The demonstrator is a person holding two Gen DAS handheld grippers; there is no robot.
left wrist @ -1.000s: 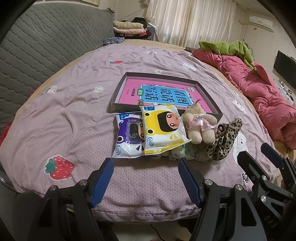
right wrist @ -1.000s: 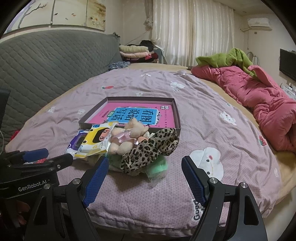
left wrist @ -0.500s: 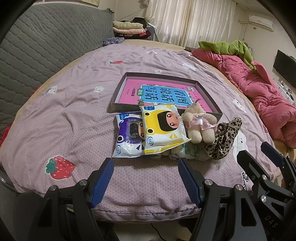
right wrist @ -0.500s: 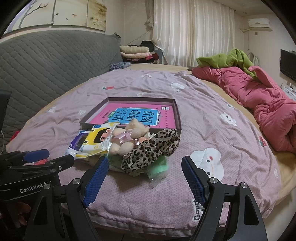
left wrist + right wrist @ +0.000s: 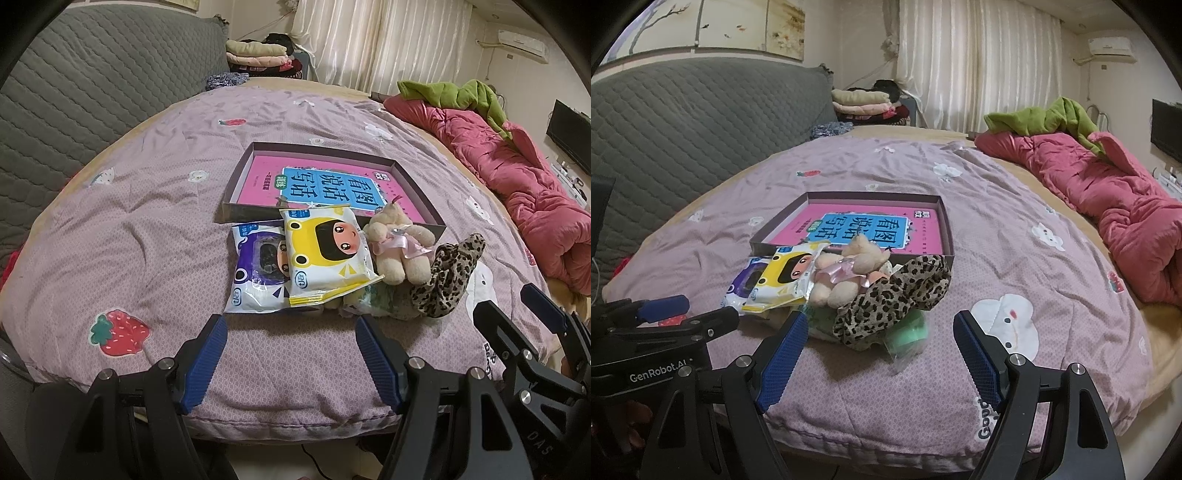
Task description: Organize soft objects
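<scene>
On the purple quilt lies a pile of soft things: a yellow wipes pack (image 5: 327,254) (image 5: 785,277) overlapping a purple wipes pack (image 5: 256,275) (image 5: 746,282), a beige plush bear in a pink dress (image 5: 397,242) (image 5: 842,273), a leopard-print cloth (image 5: 445,275) (image 5: 894,299) and a green packet (image 5: 373,297) (image 5: 908,326) beneath them. Just behind stands a shallow dark box (image 5: 238,212) (image 5: 945,225) holding a pink book. My left gripper (image 5: 291,330) is open in front of the packs. Nothing sits between the fingers of my open right gripper (image 5: 879,325), near the leopard cloth.
A rolled pink duvet (image 5: 517,184) (image 5: 1108,199) with a green garment on it runs along the right side of the bed. A grey quilted headboard (image 5: 74,92) rises at left. Folded clothes (image 5: 864,103) are stacked at the far end. The quilt's front edge (image 5: 295,417) is right under both grippers.
Almost nothing differs; the right wrist view has shifted very slightly. The objects lie as before and both grippers stay open.
</scene>
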